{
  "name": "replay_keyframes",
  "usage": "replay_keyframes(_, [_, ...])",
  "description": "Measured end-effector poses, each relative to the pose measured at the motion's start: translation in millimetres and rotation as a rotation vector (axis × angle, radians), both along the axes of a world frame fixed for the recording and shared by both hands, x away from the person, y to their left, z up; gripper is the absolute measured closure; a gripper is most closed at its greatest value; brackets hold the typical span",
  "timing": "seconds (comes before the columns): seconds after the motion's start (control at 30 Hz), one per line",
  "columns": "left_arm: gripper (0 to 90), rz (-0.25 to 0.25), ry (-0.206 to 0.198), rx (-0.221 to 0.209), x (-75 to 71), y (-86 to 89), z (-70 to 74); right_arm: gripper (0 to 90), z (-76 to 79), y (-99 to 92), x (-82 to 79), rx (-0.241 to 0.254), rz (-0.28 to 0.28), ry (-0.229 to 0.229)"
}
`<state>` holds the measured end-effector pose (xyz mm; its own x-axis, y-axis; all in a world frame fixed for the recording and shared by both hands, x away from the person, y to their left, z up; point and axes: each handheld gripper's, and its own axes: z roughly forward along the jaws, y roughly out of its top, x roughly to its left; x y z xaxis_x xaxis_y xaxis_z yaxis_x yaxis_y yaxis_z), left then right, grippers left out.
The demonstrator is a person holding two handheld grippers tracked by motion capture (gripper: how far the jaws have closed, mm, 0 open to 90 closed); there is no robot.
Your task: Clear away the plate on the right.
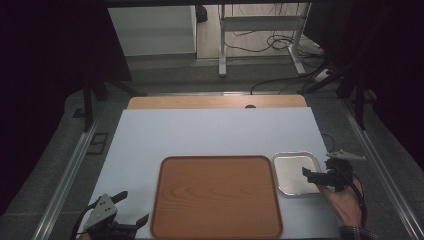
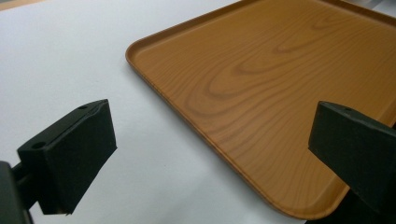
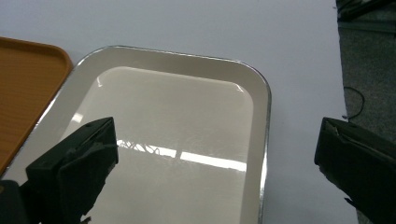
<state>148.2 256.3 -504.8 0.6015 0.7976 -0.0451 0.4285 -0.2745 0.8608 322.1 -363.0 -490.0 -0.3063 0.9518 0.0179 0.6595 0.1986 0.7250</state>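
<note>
A brown wood-grain tray [image 1: 217, 197] lies empty at the front middle of the white table sheet [image 1: 210, 132]. Touching its right side is a small, empty, shiny metal tray [image 1: 296, 172]. My left gripper [image 1: 136, 206] is open at the front left, just off the wooden tray's near left corner. In the left gripper view its jaws stand wide apart over that tray's [image 2: 261, 70] edge, with nothing between them. My right gripper [image 1: 316, 166] is open over the metal tray's right edge, held by a hand. The right gripper view shows the metal tray [image 3: 177, 60] below its spread jaws and the wooden tray's corner [image 3: 23, 79].
The wooden tabletop [image 1: 215, 102] shows beyond the sheet's far edge. Grey floor with metal rails runs along both sides. Past the table are a metal stand [image 1: 222, 45] and loose cables [image 1: 280, 45]. The sheet's right edge lies close to the right gripper.
</note>
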Motion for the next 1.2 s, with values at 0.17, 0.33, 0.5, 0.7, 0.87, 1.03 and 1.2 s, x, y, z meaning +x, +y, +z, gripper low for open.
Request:
replay_keyframes(0.17, [0.4, 0.000, 0.000, 0.002, 0.0, -0.3, 0.0, 14.9, 0.0, -9.7, 4.9, 0.008, -0.050, 0.020])
replay_keyframes(0.33, [0.5, 0.000, 0.001, 0.002, 0.3, -0.4, 0.0, 28.7, 0.9, -19.6, 7.9, 0.018, -0.073, 0.039])
replay_keyframes(0.5, [0.5, 0.002, 0.003, -0.001, 0.7, -0.4, -0.1, 46.0, -0.1, -30.8, 12.2, 0.074, -0.089, 0.086])
replay_keyframes(0.7, [0.5, 0.001, 0.004, 0.003, 0.8, -0.5, -0.1, 62.0, -5.5, -31.2, 21.1, 0.124, -0.087, 0.146])
replay_keyframes(0.87, [0.6, 0.001, 0.004, 0.003, 0.7, -0.5, -0.2, 71.4, -7.9, -29.0, 25.4, 0.110, -0.092, 0.171])
replay_keyframes(1.03, [0.6, 0.002, 0.004, 0.002, 0.8, -0.6, -0.3, 82.4, -11.2, -31.8, 29.2, 0.133, -0.100, 0.208])
replay_keyframes(1.2, [0.7, -0.001, 0.006, 0.006, 1.0, -0.4, -0.2, 86.6, -12.7, -35.7, 32.5, 0.211, -0.131, 0.250])
